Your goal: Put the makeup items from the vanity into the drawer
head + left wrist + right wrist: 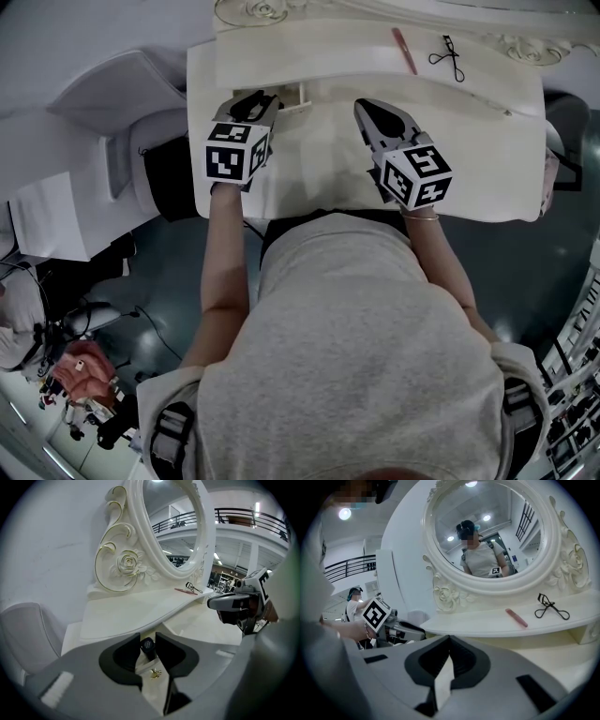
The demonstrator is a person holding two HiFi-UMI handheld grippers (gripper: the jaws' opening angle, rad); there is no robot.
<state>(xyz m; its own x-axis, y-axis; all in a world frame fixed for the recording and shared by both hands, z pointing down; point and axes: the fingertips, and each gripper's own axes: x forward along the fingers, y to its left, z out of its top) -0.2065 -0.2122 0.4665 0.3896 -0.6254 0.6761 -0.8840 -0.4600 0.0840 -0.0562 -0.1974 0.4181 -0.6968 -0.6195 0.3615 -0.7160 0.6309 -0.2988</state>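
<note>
Black makeup item (147, 646) pinched by left tool (148, 637), right tool (450, 638) pressed together, white vanity (487, 159) beneath.

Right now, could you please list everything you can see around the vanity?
vanity: one, white, top of the head view
mirror: one, white carved frame, behind the shelf
stick: one, pink, on the shelf
eyelash curler: one, black, right of the stick
knob: one, gold, below the left gripper
makeup item: one, black, between the left gripper's jaws
left gripper: one, grey, shut on the makeup item
right gripper: one, grey, shut, empty
</note>
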